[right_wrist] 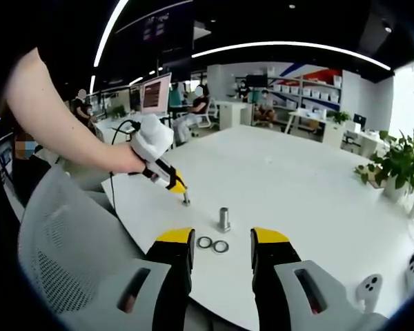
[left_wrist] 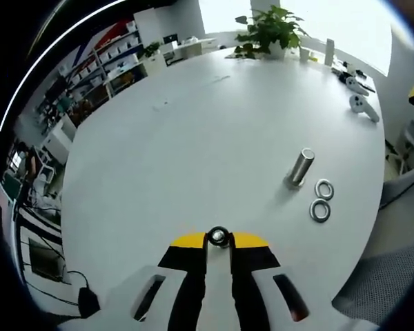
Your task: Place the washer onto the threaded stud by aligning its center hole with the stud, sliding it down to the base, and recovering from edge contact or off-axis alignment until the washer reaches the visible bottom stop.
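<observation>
The short upright silver metal stud point(left_wrist: 299, 167) is standing bare on the round white counter point(left_wrist: 193, 138), with nothing yet threaded over it. Two flat silver ring washers point(left_wrist: 321, 200) are lying on the counter just beside the stud's base, touching or nearly touching one another.

The left tongs point(left_wrist: 219, 238) are pressed together on a small silver ring-like piece, probably a third washer, and in the right gripper view they point(right_wrist: 182, 195) are hovering to one side of the stud, apart from it and not over its top. The right tongs point(right_wrist: 221, 241) are spread wide and holding nothing, pointing toward the stud and the loose washers.

The task is at an early stage: one piece seems picked up, while alignment over the stud and sliding down to the base remain.
</observation>
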### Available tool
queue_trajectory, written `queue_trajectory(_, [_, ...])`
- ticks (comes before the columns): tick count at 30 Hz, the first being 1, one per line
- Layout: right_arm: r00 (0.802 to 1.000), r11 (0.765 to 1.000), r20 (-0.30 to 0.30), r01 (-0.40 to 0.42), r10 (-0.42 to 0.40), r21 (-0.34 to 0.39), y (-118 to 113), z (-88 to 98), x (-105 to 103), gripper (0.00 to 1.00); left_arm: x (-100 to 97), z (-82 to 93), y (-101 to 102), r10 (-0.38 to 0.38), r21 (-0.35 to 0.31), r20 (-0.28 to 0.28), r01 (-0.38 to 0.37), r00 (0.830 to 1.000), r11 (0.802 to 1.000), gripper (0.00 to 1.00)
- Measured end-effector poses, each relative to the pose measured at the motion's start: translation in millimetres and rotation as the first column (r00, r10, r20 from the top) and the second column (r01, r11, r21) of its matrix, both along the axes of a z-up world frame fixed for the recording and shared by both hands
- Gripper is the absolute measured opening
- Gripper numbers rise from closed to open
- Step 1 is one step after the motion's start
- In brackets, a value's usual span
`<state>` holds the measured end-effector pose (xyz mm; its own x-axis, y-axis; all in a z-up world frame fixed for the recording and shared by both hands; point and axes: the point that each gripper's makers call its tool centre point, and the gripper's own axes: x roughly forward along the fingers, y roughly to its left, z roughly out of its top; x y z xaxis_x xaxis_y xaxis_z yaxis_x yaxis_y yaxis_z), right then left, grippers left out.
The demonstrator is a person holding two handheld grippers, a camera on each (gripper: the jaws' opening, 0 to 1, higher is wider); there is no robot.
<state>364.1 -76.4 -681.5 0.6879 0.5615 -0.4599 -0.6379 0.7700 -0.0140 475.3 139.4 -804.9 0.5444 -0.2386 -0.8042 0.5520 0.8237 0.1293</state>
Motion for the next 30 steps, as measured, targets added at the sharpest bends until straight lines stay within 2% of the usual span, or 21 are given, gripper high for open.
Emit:
queue_trajectory(12, [1.000, 1.000, -0.003, -0.005, 0.005, 0.003, 1.0, 0.2, -0.3, 0.35, 2.7, -0.1, 1.6, 0.014, -0.007, 0.002, -0.014, 1.000, 1.000, 0.10])
queue_trajectory(30, [0.999, 1.000, -0.009, -0.031, 0.031, -0.006, 5.7, -1.6, -2.8, 0.34, -0.6, 25.0, 3.9, 0.073, -0.068, 0.058, -0.069, 0.996, 0.995, 0.12])
